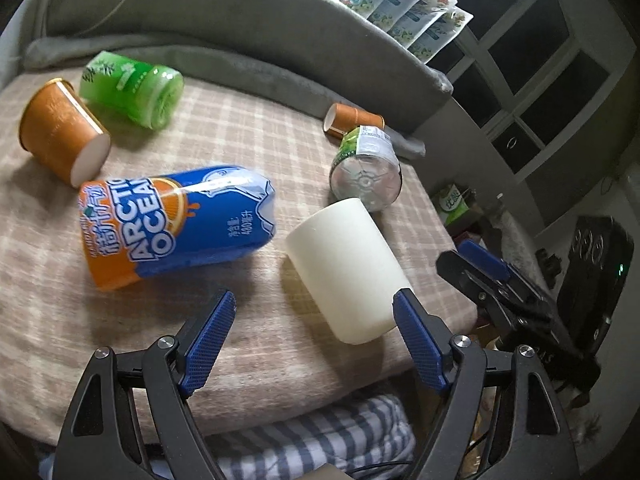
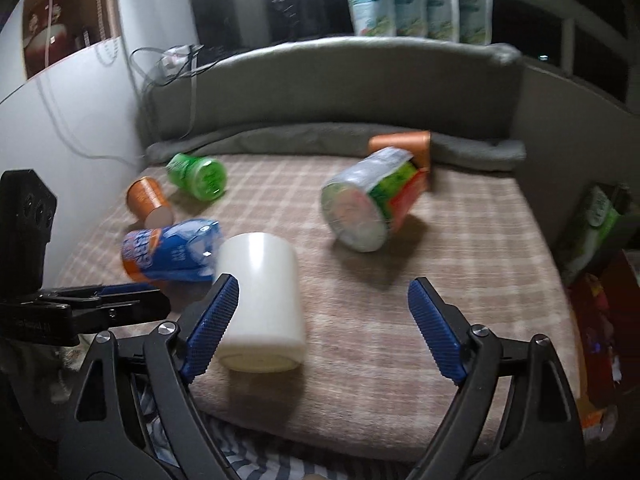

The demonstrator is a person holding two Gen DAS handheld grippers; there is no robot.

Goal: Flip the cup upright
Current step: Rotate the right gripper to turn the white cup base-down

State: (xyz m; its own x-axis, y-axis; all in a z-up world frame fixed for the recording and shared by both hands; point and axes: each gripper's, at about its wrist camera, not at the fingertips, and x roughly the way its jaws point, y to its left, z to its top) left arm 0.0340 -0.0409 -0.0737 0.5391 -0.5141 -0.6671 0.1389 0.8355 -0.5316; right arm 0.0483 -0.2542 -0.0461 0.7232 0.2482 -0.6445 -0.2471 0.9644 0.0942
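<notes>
A plain cream cup lies on its side on the plaid blanket near its front edge; it also shows in the right wrist view. My left gripper is open and empty, its right finger close beside the cup's near end. My right gripper is open and empty, its left finger just in front of the cup's left side. The right gripper also shows in the left wrist view, off the blanket's right edge.
A blue and orange Arctic Ocean can, two orange paper cups, a green bottle and a clear bottle lie on their sides on the blanket. A grey padded wall runs behind.
</notes>
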